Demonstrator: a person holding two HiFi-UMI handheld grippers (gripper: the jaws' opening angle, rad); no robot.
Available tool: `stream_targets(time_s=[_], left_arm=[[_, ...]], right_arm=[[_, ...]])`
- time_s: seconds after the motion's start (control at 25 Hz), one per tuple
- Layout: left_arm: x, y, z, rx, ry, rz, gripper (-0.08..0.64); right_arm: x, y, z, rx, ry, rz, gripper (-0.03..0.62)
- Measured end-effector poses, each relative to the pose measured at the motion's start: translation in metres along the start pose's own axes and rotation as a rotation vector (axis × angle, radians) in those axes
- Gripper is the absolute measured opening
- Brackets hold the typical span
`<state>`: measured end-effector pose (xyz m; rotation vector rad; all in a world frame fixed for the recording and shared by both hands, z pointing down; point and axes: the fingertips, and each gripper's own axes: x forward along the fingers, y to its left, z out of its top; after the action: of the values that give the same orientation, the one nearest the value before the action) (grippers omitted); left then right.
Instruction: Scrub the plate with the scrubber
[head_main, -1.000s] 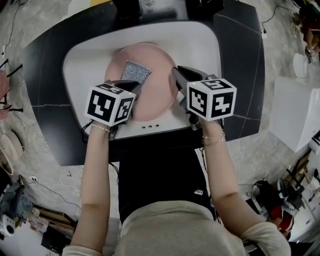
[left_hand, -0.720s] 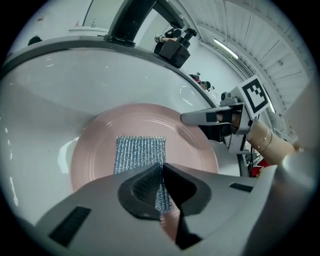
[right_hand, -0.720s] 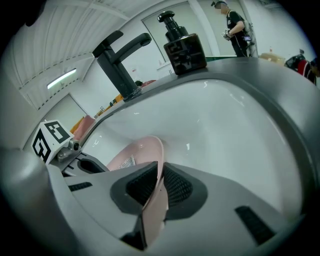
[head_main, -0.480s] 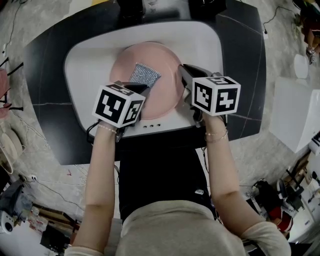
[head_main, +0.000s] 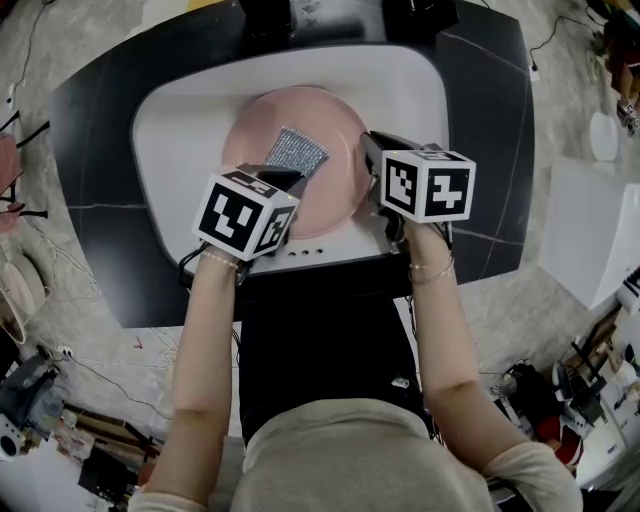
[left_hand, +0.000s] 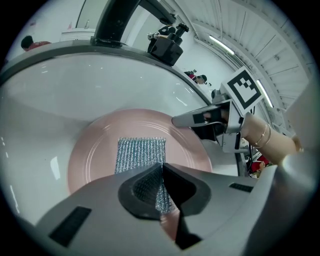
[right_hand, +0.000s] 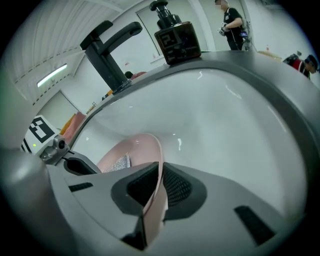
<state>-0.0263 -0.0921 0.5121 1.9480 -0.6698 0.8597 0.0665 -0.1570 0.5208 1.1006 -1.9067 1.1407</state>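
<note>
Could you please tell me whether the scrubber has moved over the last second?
Yes. In the head view the scrubber, gripped by the left tool, has slid right relative to the three overflow holes.

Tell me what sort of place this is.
Probably a lab or workshop with a washstand set up for trials: a white sink in a dark counter, a black tap and soap pump, and clutter on the floor.

Pink round plate (head_main: 332, 196), right rim between jaws of right gripper (right_hand: 159, 182), just closing on it. Silver mesh scrubber (head_main: 296, 150), rectangular, flat on plate, near edge pinched in left gripper (left_hand: 161, 177)
</note>
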Motion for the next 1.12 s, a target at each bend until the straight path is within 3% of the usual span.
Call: stream_targets(time_s=[0.56, 0.72, 1.04, 1.12], left_arm=[[-0.028, 0.003, 0.020, -0.025, -0.125, 0.048, 0.032], [-0.041, 0.001, 0.028, -0.023, -0.169, 0.069, 0.029], [-0.082, -0.008, 0.048, -0.046, -0.296, 0.087, 0.028], [-0.095, -0.012, 0.054, -0.047, -0.338, 0.094, 0.028]], right_arm=[[0.015, -0.009, -0.005, -0.016, 0.070, -0.090, 0.025], [0.011, -0.010, 0.004, -0.016, 0.039, -0.096, 0.114], [-0.023, 0.015, 0.028, -0.095, -0.061, -0.069, 0.118], [-0.033, 0.027, 0.036, -0.134, -0.101, -0.038, 0.087]])
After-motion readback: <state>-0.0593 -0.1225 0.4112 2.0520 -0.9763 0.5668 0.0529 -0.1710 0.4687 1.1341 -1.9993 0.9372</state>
